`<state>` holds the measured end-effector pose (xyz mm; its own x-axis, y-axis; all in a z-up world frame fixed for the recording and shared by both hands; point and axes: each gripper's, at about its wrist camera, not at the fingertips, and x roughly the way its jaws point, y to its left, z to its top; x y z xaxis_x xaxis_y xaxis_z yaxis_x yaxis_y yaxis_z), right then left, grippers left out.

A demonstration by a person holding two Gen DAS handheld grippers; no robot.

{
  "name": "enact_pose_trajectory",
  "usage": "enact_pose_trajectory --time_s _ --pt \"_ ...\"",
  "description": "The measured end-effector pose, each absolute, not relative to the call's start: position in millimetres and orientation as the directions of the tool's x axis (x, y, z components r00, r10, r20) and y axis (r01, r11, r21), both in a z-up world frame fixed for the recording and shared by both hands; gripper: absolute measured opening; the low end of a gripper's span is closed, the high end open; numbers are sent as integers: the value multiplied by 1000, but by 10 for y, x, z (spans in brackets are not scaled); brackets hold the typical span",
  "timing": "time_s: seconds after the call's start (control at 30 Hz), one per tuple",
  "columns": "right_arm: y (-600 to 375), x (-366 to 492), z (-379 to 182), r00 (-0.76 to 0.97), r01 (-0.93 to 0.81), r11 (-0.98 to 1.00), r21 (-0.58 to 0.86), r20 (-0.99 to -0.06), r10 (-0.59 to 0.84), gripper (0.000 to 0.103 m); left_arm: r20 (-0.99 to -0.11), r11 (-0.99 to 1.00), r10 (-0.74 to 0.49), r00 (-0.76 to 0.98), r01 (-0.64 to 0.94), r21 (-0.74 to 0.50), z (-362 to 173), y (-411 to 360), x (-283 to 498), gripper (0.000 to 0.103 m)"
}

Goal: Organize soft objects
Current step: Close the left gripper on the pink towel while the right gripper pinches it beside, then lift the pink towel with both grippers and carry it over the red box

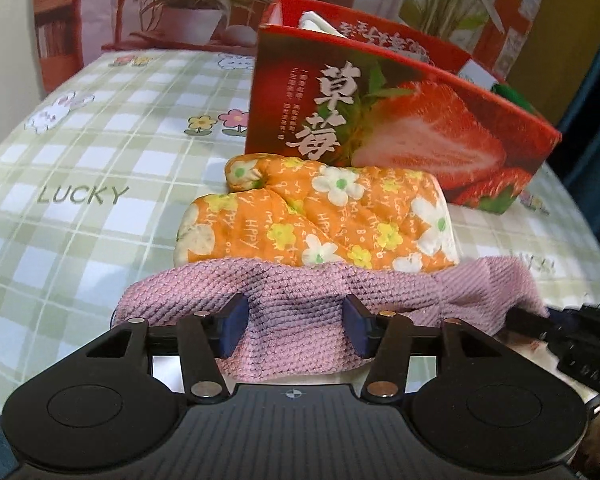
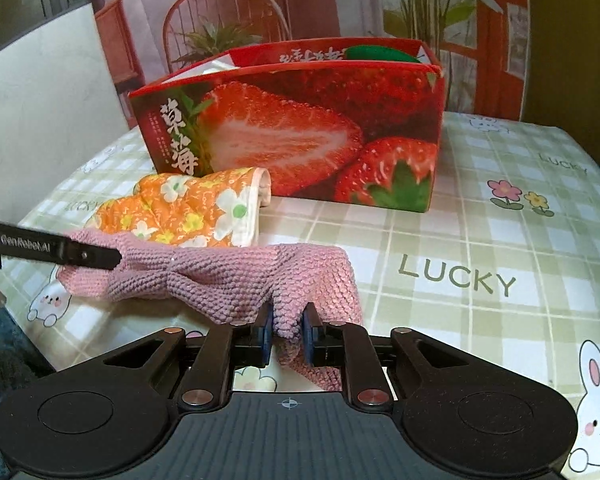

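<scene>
**Both grippers on the pink knitted cloth, strawberry box behind**

The right gripper [image 2: 288, 334] had its jaws drawn in tight on a bunched fold of the pink knitted cloth [image 2: 228, 276], the blue pads [image 2: 265, 334] pressing the knit from both sides, with a flap of it hanging down between the fingers. The left gripper [image 1: 294, 324] stood with its jaws set apart, the cloth [image 1: 292, 292] lying between the blue pads [image 1: 233, 326]; the left pad touched the knit, while on the right I could not tell whether the pad met it, so no firm clamp showed. In the right wrist view the left gripper's [image 2: 100, 258] black finger tip lay on the far left end of the cloth.

The cloth stretched across the near edge of the table, its middle rumpled into ridges. Just behind it, touching its far edge, lay the orange flowered oven mitt [image 1: 320, 216], flat, with its thumb pointing left in the left wrist view and its white-edged cuff [image 2: 254, 208] toward the box in the right wrist view.

Behind the mitt stood the red strawberry box [image 2: 300, 136], open at the top, with something green [image 2: 380, 54] and something white [image 1: 316, 24] showing above its rim. All rested on the green checked tablecloth [image 2: 480, 240] printed with flowers, rabbits and the word LUCKY. A backdrop with potted plants [image 1: 192, 4] hung beyond.
</scene>
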<state>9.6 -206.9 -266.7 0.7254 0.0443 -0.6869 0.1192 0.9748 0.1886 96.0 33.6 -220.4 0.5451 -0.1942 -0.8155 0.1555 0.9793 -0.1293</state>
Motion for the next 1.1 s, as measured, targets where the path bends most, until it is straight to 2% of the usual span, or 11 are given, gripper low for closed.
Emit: enact_pose_trajectory --time_s 0.07,0.1,0.17,0.27,0.3,0.47,0.57,0.63,0.97,1.1 --pt "-2095 87 -2673 731 131 973 189 -681 34 20 -814 980 -187 550 167 -112 -2209 318 961 52" --pt "-2106 84 -2673 736 139 972 189 -677 26 22 -814 979 -188 550 170 -111 -2210 320 964 44" --pt "-2133 75 -2672 746 155 970 189 -666 10 24 -812 977 -198 549 176 -119 -2209 342 964 37" --pt "-2184 64 -2688 753 176 962 209 -658 5 25 -800 974 -219 558 177 -143 -2179 373 942 17" --pt "-2203 57 -2693 756 182 958 222 -654 8 25 -789 972 -232 569 172 -161 -2147 395 926 15" --pt "-2275 7 -2668 783 201 941 273 -622 13 27 -722 961 -276 634 180 -210 -1967 464 846 13" --pt "-2287 -11 -2640 802 205 932 298 -597 15 40 -702 956 -293 649 210 -204 -1916 428 814 13" --pt "-2278 -2 -2642 803 202 932 302 -596 19 45 -703 954 -300 645 222 -204 -1909 392 814 13" --pt "-2279 61 -2726 761 297 927 228 -643 -85 47 -722 949 -310 618 245 -197 -2027 341 863 13" --pt "-2349 60 -2794 740 357 910 212 -659 -137 59 -735 948 -311 603 247 -199 -2069 342 880 13"
